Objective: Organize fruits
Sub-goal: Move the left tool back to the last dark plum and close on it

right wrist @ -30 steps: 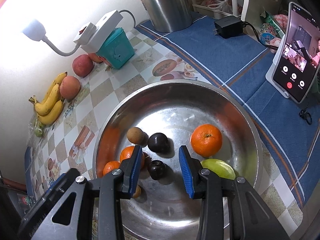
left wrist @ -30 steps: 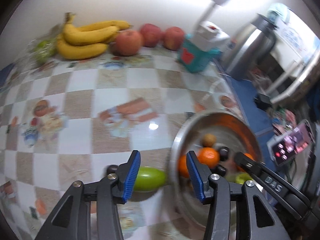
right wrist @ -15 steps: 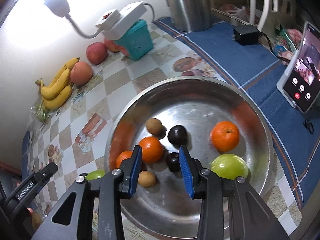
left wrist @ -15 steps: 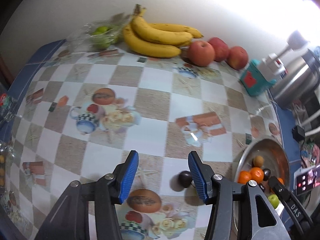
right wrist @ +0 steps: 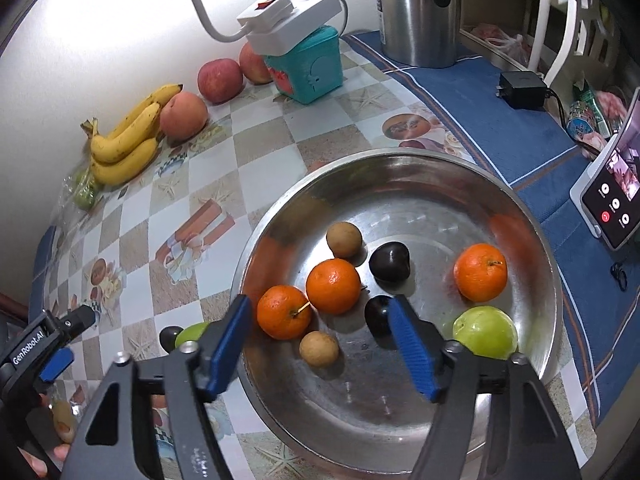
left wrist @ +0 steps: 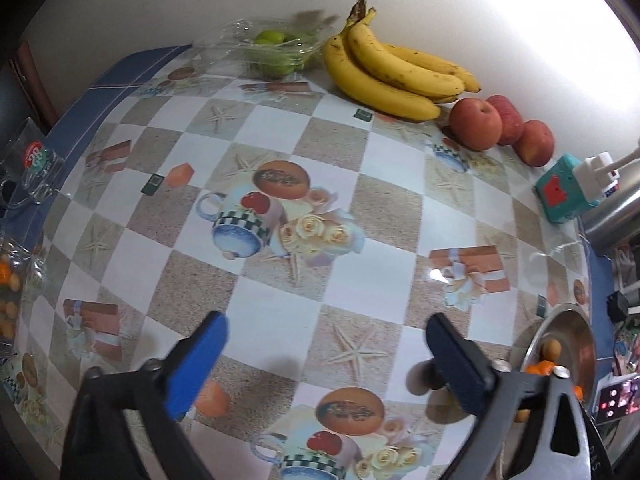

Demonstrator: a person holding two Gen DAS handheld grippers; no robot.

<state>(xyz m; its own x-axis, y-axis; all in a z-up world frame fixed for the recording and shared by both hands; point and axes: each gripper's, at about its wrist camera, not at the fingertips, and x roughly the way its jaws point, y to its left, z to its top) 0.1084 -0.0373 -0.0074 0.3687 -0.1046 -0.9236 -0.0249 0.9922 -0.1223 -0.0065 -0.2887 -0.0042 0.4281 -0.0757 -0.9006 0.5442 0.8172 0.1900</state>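
A steel bowl [right wrist: 532, 248] holds three oranges [right wrist: 333, 286], two dark plums [right wrist: 389, 260], two small brown fruits [right wrist: 344, 239] and a green fruit [right wrist: 485, 332]. My right gripper [right wrist: 324, 348] is open and empty above the bowl's near left side. A green fruit [right wrist: 192, 332] and a dark plum [right wrist: 170, 336] lie on the table just left of the bowl. My left gripper [left wrist: 326, 360] is open and empty over the table; the plum [left wrist: 422, 376] sits beside its right finger. The bowl's edge [left wrist: 532, 344] shows at the right of the left wrist view.
Bananas [left wrist: 392, 76], three apples [left wrist: 476, 124] and a bag of green fruit [left wrist: 276, 46] line the wall. A teal box [right wrist: 308, 68] with a white power strip, a kettle [right wrist: 418, 8], a charger [right wrist: 522, 88] and a phone [right wrist: 614, 204] stand nearby.
My left gripper has swung left and back from the bowl over the table. My right gripper has opened wider and pulled back slightly; the green fruit outside the bowl now shows.
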